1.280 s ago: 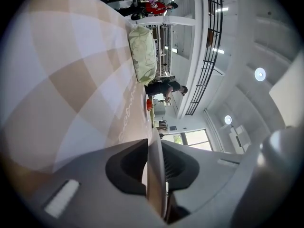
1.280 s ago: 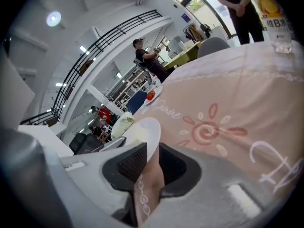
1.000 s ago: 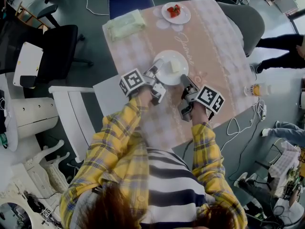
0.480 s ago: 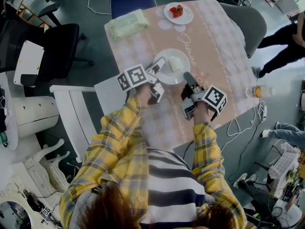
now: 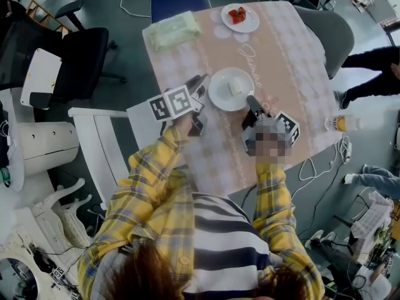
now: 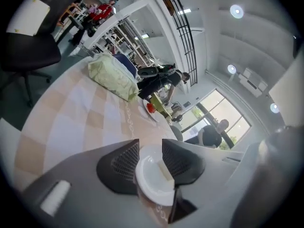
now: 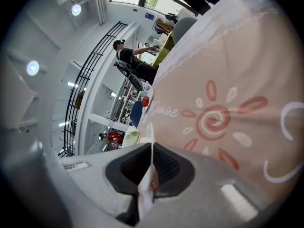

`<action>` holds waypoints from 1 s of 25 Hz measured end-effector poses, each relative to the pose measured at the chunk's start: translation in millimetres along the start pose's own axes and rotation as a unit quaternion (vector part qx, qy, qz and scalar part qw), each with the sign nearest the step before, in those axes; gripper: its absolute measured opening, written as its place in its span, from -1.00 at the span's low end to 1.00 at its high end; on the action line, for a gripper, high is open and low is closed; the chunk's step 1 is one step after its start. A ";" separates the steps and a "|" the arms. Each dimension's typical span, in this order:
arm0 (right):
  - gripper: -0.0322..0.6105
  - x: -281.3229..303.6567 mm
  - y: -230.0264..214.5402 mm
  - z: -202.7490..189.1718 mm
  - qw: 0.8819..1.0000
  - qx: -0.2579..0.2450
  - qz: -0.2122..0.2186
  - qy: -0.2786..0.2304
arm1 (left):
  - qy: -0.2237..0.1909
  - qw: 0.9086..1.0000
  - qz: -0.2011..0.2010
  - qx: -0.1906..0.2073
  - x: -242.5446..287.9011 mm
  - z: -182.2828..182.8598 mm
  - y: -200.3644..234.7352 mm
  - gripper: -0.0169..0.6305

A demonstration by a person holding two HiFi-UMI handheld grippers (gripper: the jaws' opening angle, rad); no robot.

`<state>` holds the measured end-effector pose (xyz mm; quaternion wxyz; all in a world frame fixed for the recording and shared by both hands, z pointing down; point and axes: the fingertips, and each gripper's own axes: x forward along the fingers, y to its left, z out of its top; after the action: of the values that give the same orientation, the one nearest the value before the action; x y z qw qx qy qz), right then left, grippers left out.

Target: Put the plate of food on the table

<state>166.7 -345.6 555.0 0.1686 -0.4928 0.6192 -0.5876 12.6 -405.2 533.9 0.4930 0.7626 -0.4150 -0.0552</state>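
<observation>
A white plate (image 5: 231, 89) with a pale block of food (image 5: 235, 88) rests on the pink patterned tablecloth (image 5: 281, 49). My left gripper (image 5: 199, 83) stands just left of the plate, apart from its rim. Its jaws have just been opening and nothing is pressed between them. In the left gripper view the plate (image 6: 153, 182) lies beyond the spread fingers (image 6: 121, 167). My right gripper (image 5: 252, 102) is at the plate's near right edge, shut on the rim. The rim shows edge-on as a thin white line (image 7: 151, 151) between the right gripper's pads.
A second plate with red food (image 5: 240, 17) sits at the table's far edge, and a pale green bundle (image 5: 174, 31) at its far left corner. A black chair (image 5: 75, 55) and a white bench (image 5: 100, 149) stand to the left. A grey chair (image 5: 328, 33) stands to the right.
My left gripper has opened, let go of the plate's left rim, rolled and drawn back to the left. The plate has stayed on the table and the right gripper has kept its grip.
</observation>
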 end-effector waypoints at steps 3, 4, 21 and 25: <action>-0.87 2.5 -4.3 -0.7 1.000 -0.012 -0.015 -0.004 | 0.051 0.998 -0.025 0.041 5.3 -20.9 -15.1 -0.54; -0.87 2.6 -5.5 -1.8 1.000 -0.017 -0.021 -0.004 | 0.066 0.996 -0.029 0.060 6.8 -27.9 -20.3 -0.55; -0.82 -22.8 9.4 8.3 0.924 -0.353 -0.147 0.014 | 0.097 0.988 -0.046 0.114 8.3 -59.8 -46.0 -0.69; -0.89 -22.7 14.8 -1.1 0.925 -0.357 -0.127 0.024 | 0.075 0.989 -0.047 0.119 2.1 -61.1 -51.1 -0.88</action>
<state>170.0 -329.2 533.6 -0.1092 -0.5812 0.7236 -0.3559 73.7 -354.8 524.9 0.4256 0.8365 -0.3439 0.0284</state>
